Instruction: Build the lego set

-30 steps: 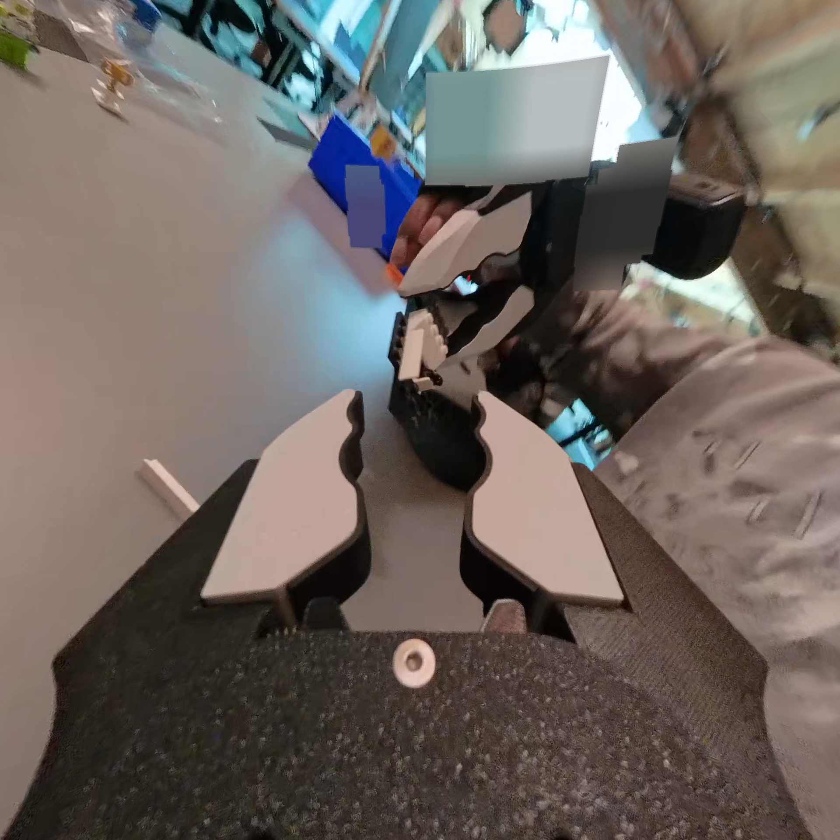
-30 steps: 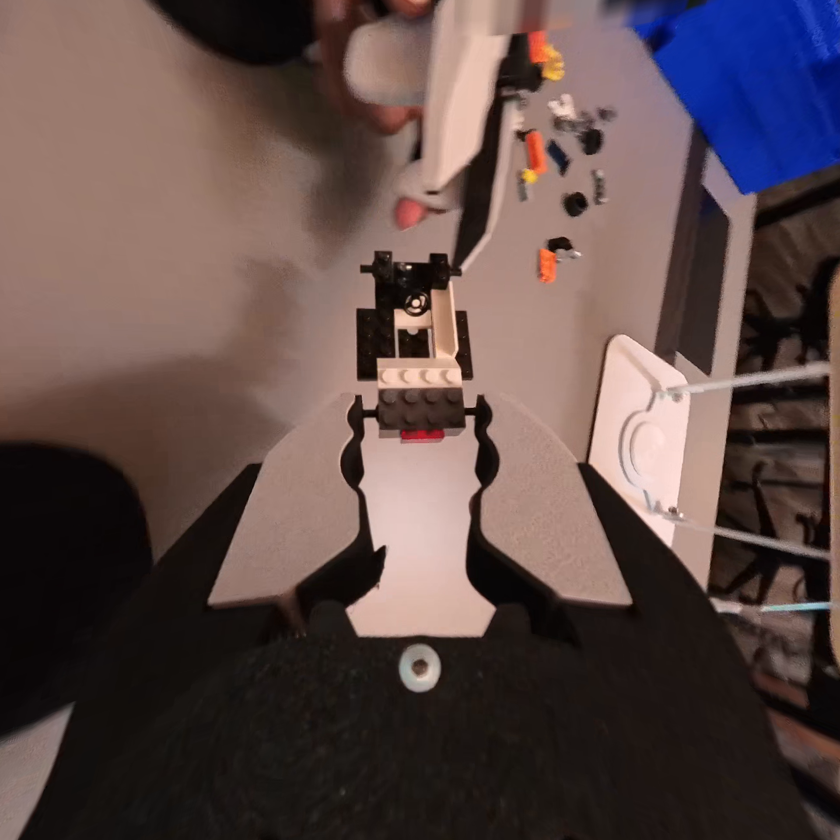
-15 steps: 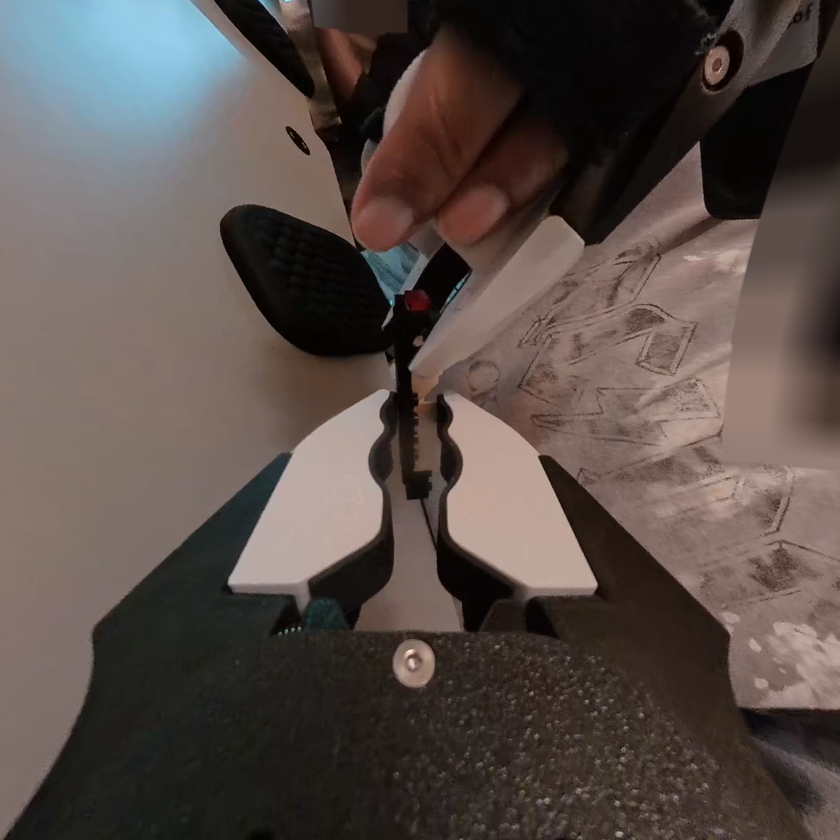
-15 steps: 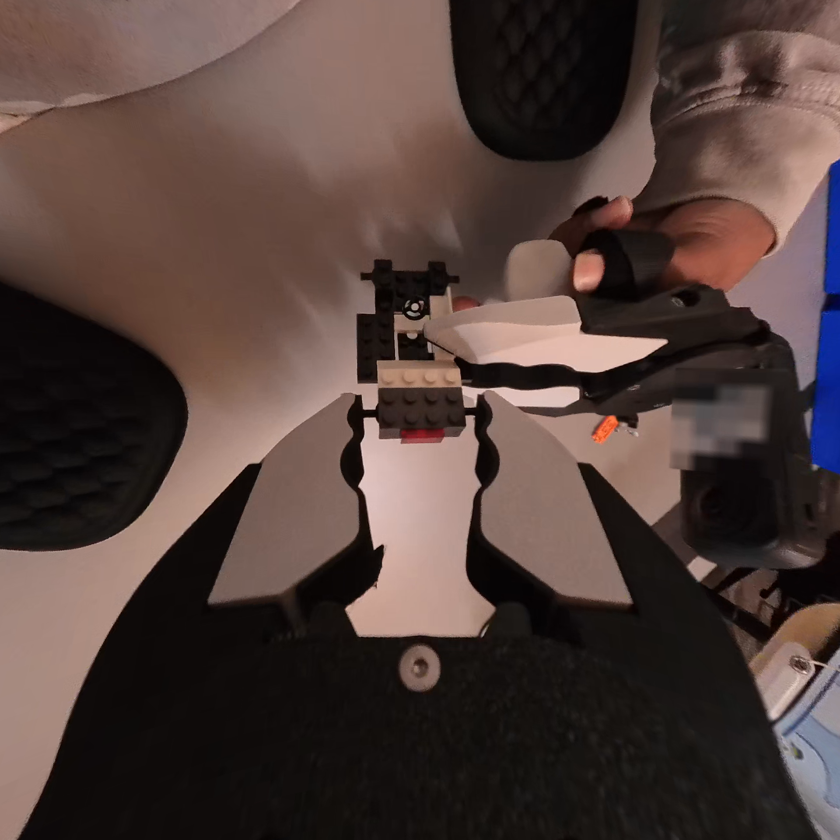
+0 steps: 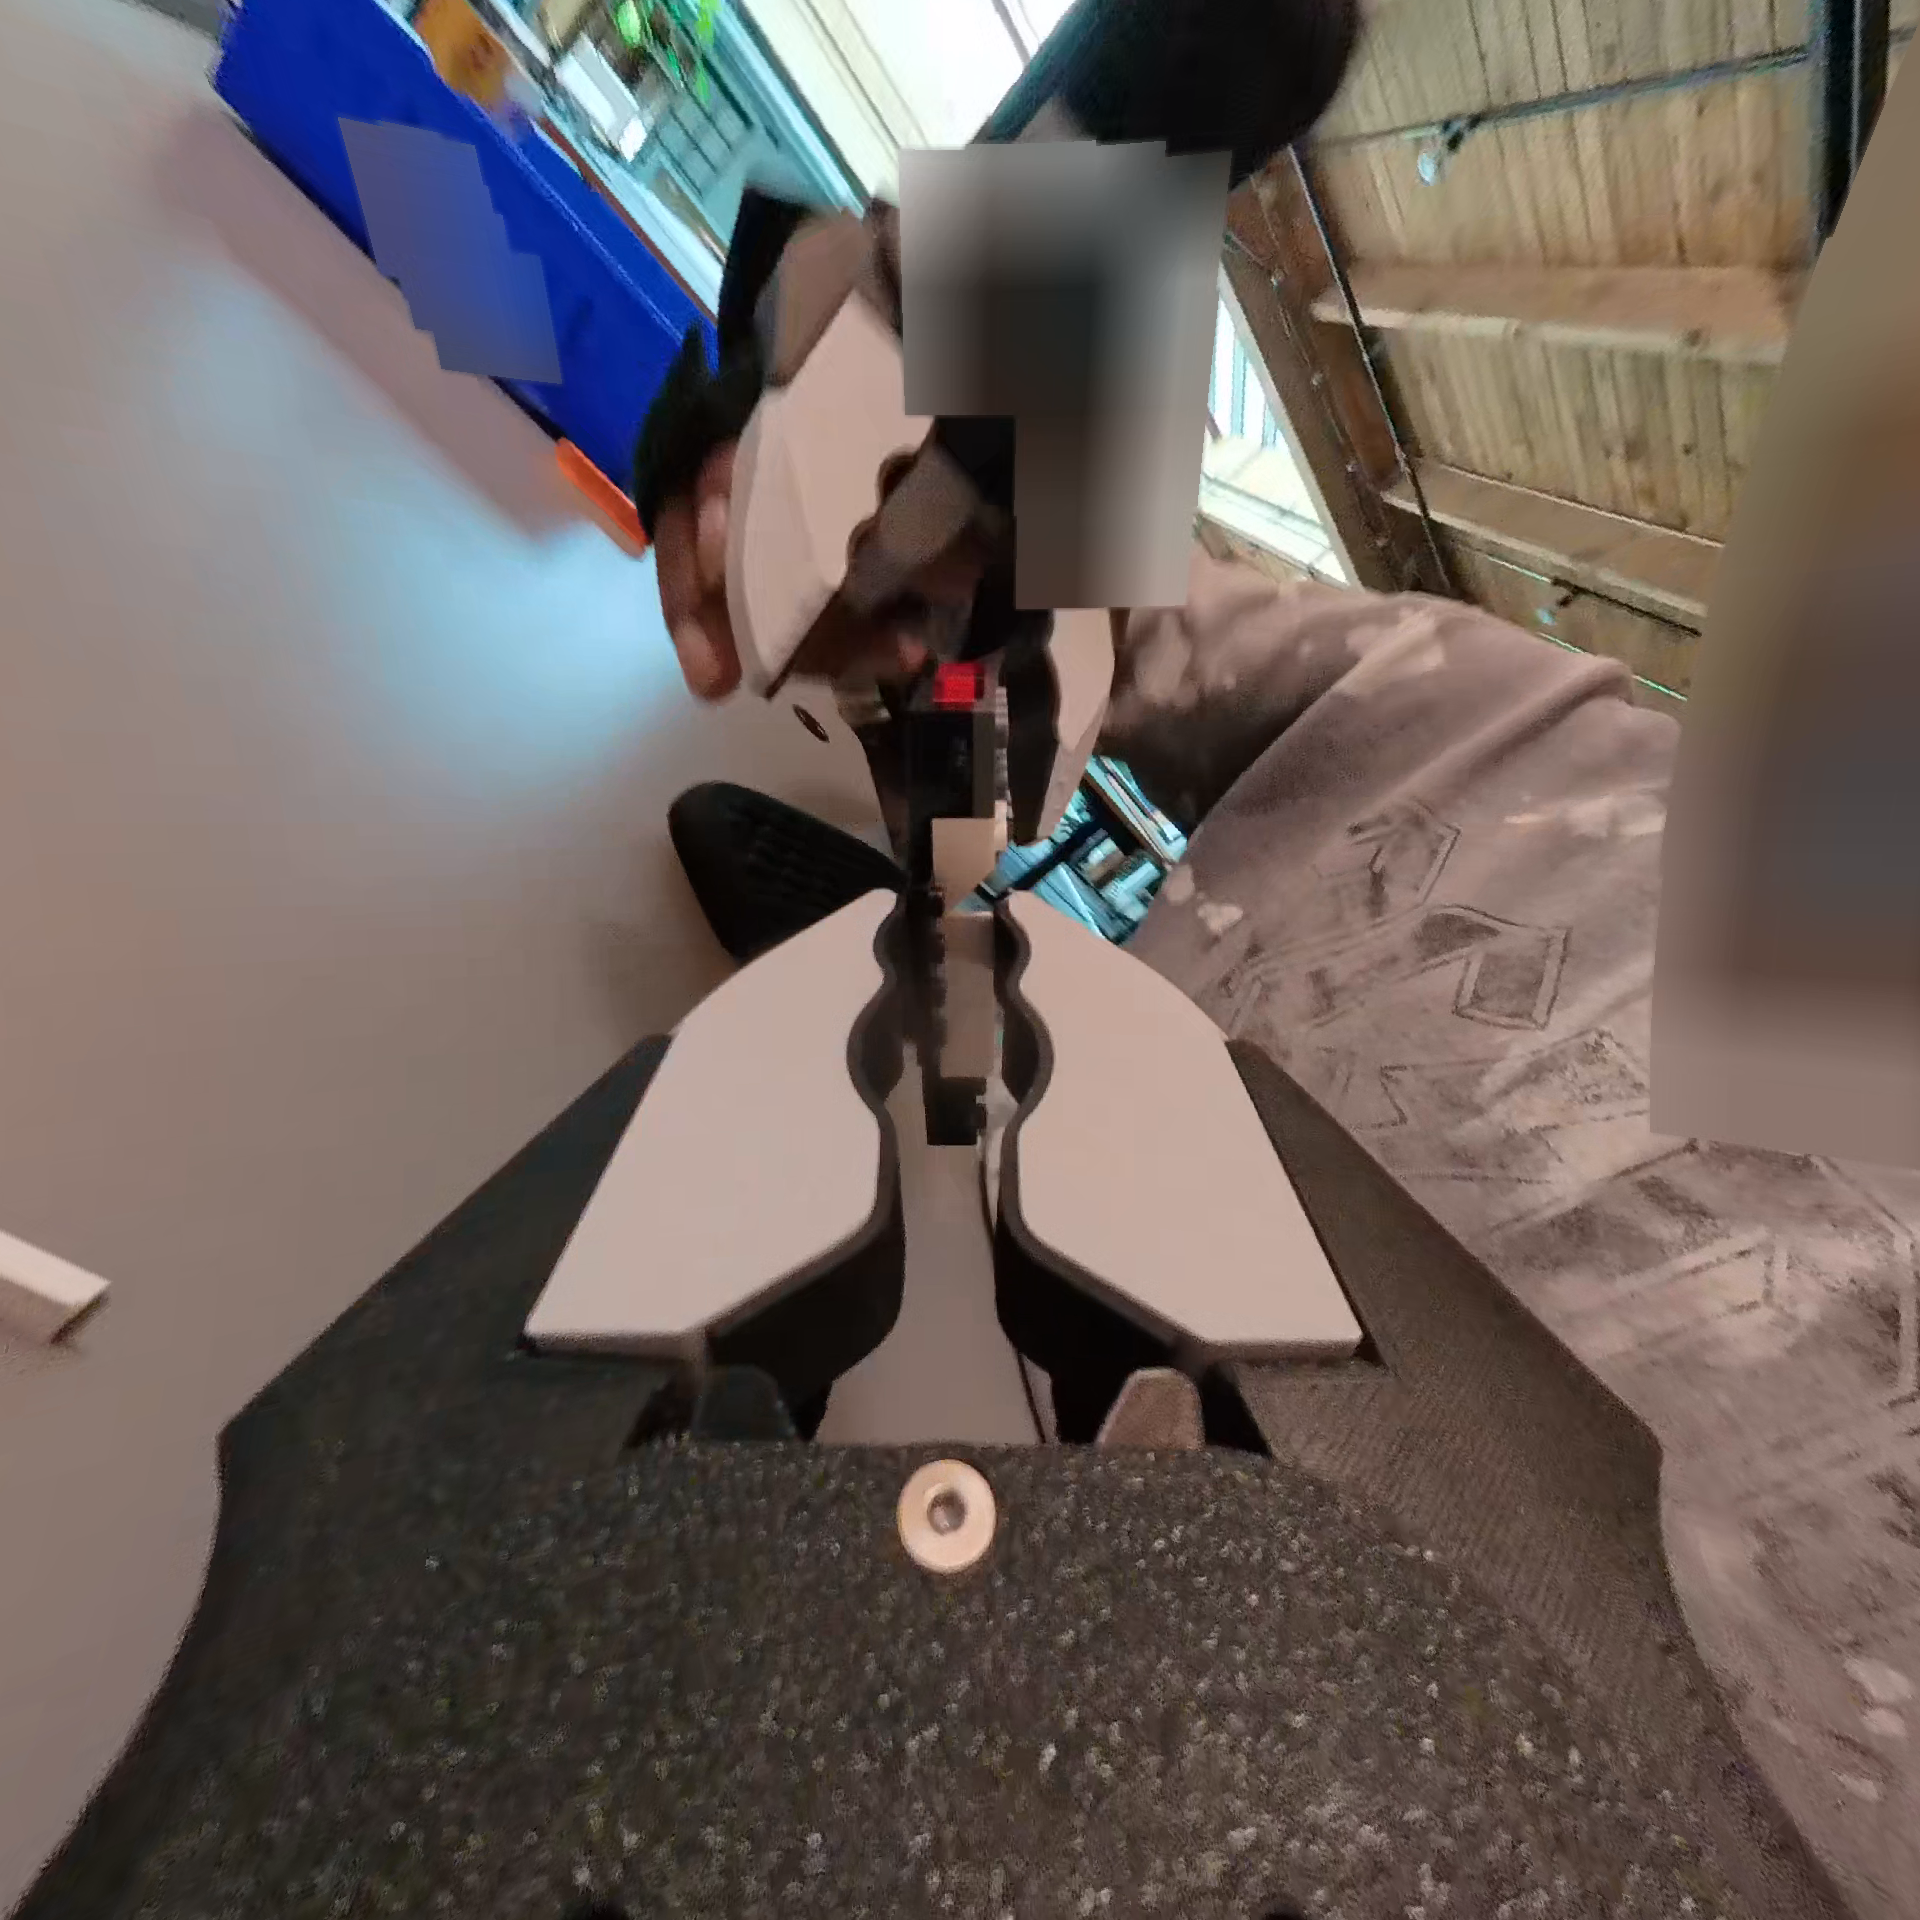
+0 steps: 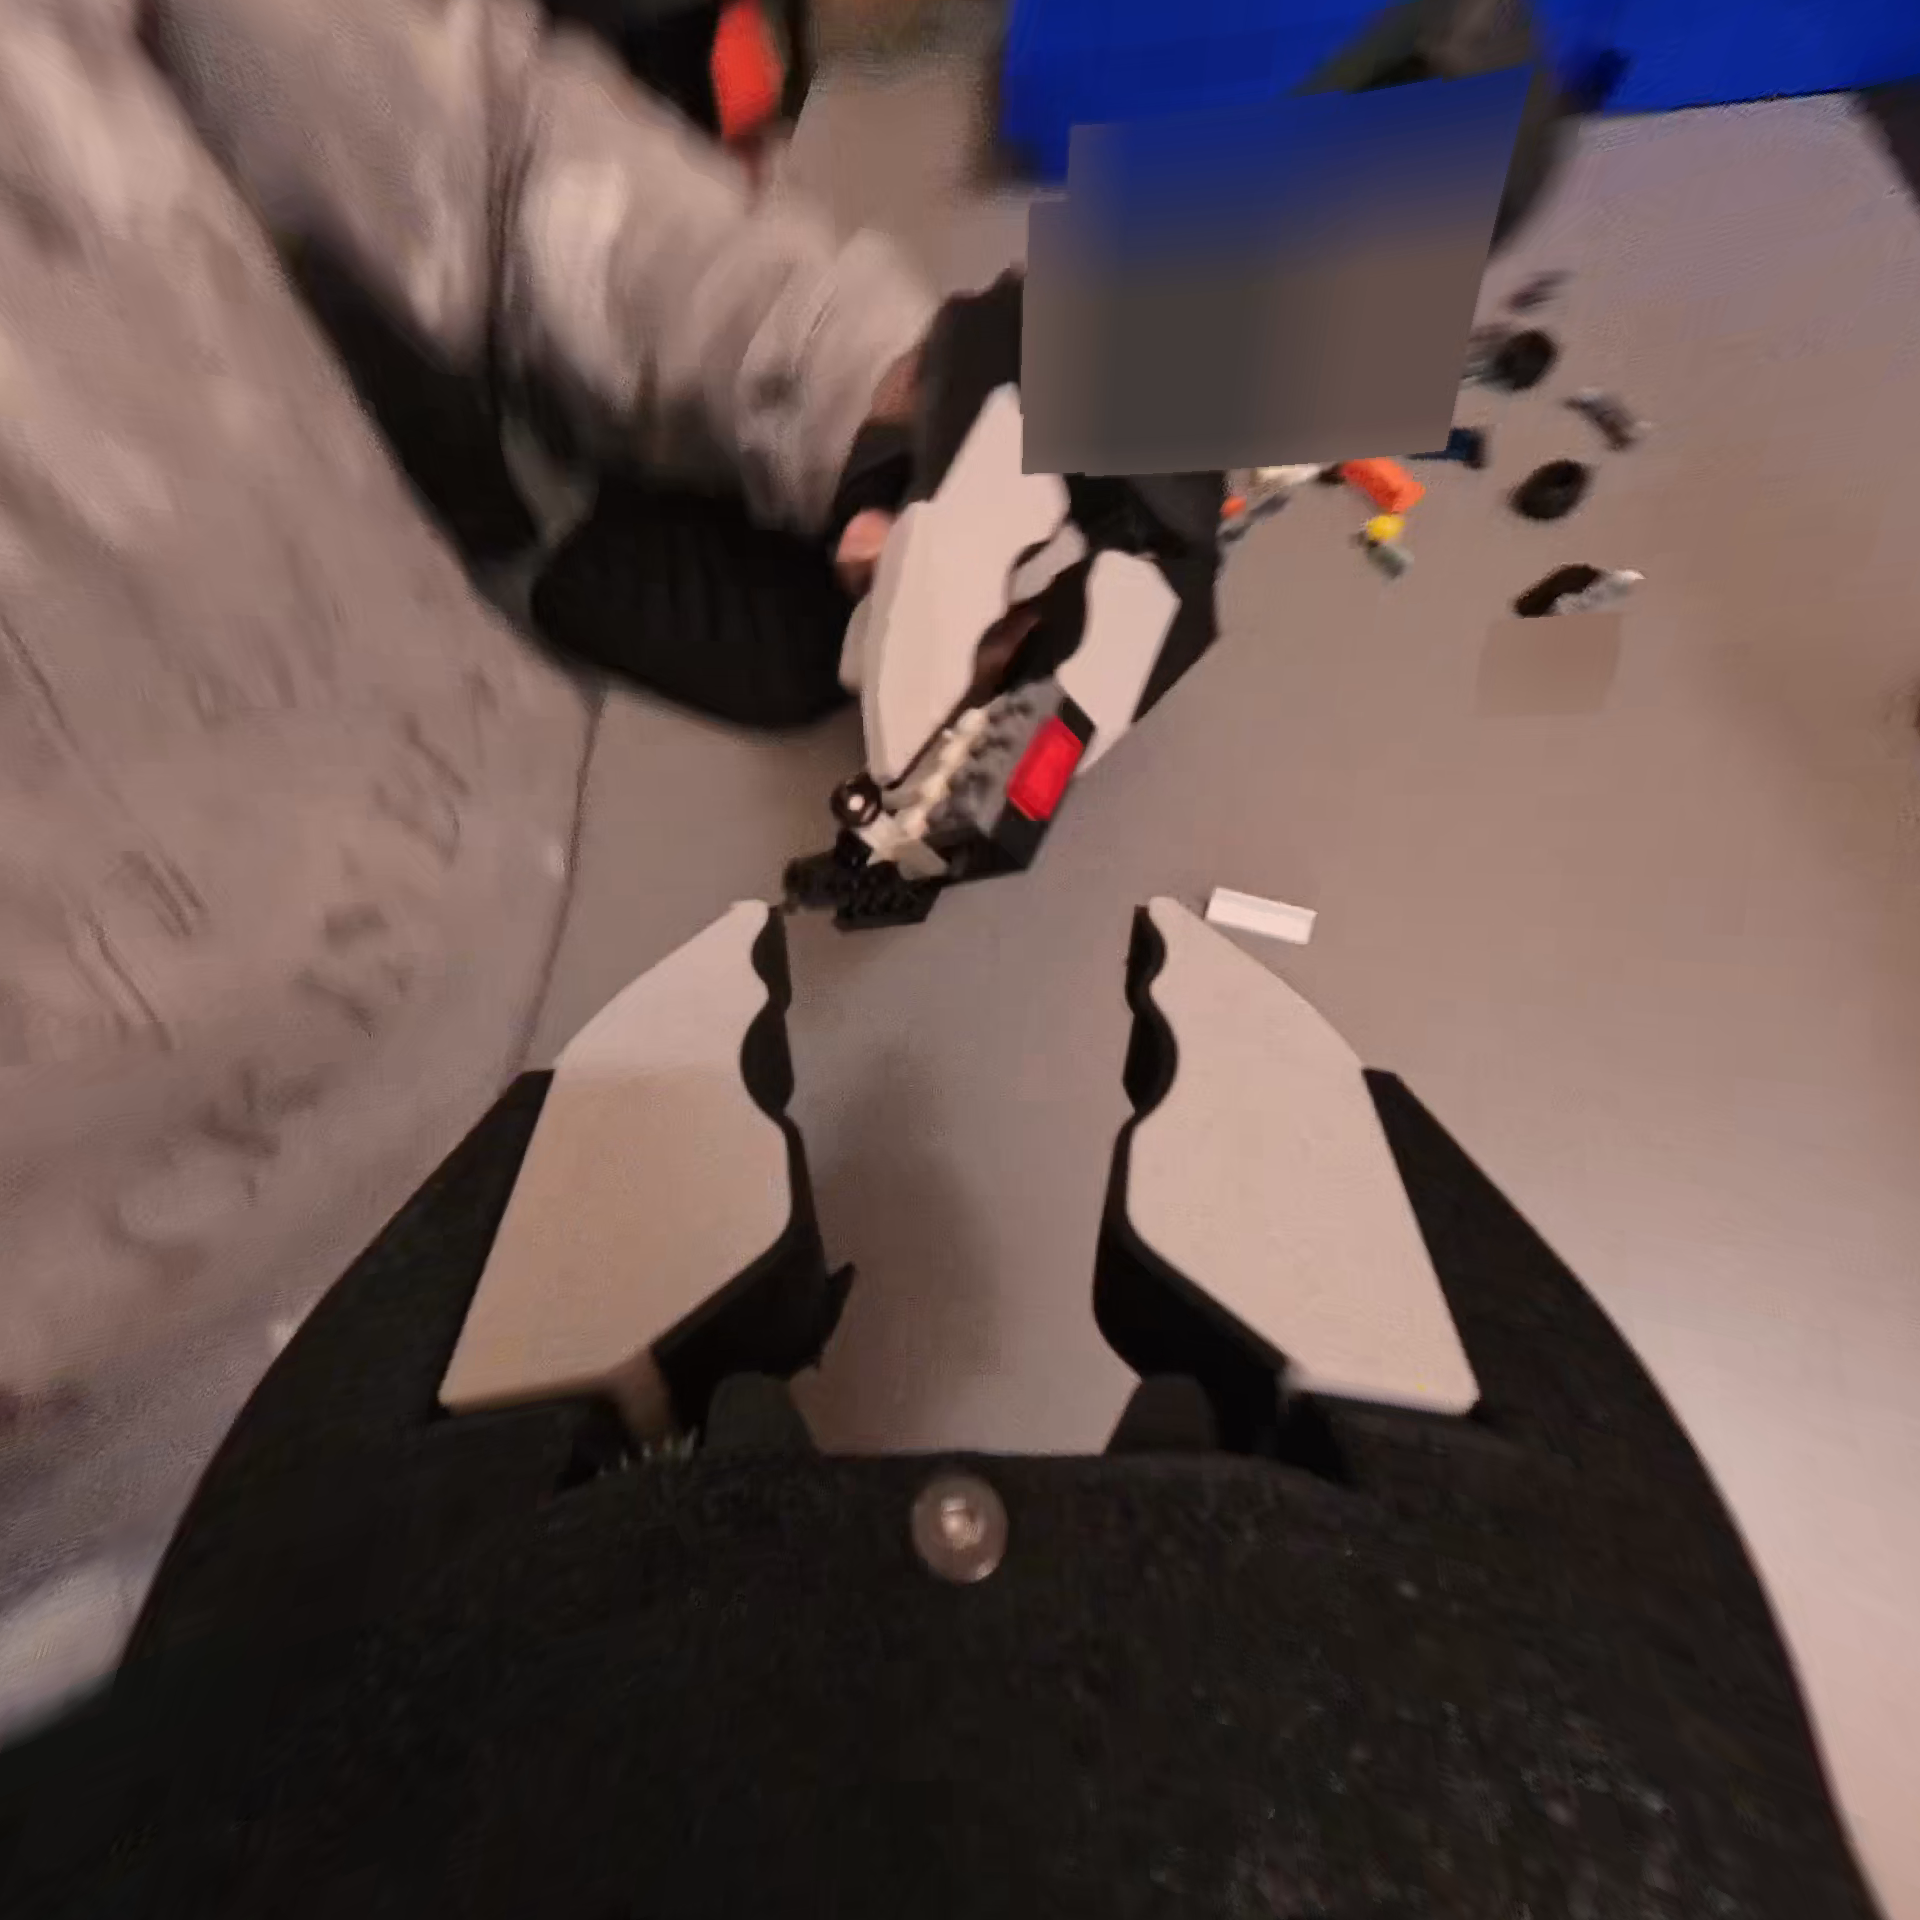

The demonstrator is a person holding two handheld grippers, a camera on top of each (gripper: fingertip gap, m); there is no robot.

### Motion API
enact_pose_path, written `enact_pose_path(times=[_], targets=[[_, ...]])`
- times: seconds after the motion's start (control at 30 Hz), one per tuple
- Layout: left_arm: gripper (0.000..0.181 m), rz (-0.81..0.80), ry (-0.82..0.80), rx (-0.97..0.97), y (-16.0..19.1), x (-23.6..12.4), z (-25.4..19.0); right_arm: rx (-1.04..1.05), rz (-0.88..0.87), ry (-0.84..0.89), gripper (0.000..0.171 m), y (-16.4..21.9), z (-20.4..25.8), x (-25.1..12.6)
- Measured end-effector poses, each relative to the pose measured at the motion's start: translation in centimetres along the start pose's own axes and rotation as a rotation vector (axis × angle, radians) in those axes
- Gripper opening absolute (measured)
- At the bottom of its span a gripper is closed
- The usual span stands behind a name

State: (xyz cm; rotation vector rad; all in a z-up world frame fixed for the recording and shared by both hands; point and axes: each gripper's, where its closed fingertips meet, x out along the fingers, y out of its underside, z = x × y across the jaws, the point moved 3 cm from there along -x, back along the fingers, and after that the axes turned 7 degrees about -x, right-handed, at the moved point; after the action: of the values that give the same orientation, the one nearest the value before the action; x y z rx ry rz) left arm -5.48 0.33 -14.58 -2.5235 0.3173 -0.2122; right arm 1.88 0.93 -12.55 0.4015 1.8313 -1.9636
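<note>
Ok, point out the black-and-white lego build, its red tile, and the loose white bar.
Black-and-white lego build (image 6: pixel 940 805): right wrist view, grey studded top.
Red tile (image 6: pixel 1042 774): right wrist view, tile face.
Loose white bar (image 6: pixel 1260 916): right wrist view, its middle.

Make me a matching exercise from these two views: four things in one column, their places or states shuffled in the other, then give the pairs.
Things:
1. left gripper
2. right gripper
3. white strip piece
4. red brick

Places or states:
A. lying loose on the table
B. open, holding nothing
C. fixed to one end of the lego model
D. shut on the lego model

Pairs: 1-D, 2-B, 3-A, 4-C.
</note>
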Motion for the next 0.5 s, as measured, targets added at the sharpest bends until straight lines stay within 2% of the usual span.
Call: enact_pose_path(times=[0.13,0.23,0.33,0.43,0.5], targets=[[0.014,-0.089,-0.054,0.077,-1.2,-0.4,0.1,0.349,-0.354,0.031,0.048,-0.2,-0.1,0.6],[0.013,-0.13,-0.06,0.117,-1.9,-0.3,-0.4,0.402,-0.441,0.063,0.035,-0.5,-0.1,1.0],[0.014,-0.154,-0.07,0.154,-2.2,0.0,-0.8,0.384,-0.442,0.099,0.005,-0.7,-0.5,0.5],[0.015,-0.164,-0.09,0.193,-2.1,0.1,-1.1,0.351,-0.348,0.081,0.005,-0.8,-0.5,0.3],[0.026,-0.157,-0.071,0.212,-1.9,0.1,-1.5,0.317,-0.246,0.029,0.004,-0.9,-0.4,0.2]])
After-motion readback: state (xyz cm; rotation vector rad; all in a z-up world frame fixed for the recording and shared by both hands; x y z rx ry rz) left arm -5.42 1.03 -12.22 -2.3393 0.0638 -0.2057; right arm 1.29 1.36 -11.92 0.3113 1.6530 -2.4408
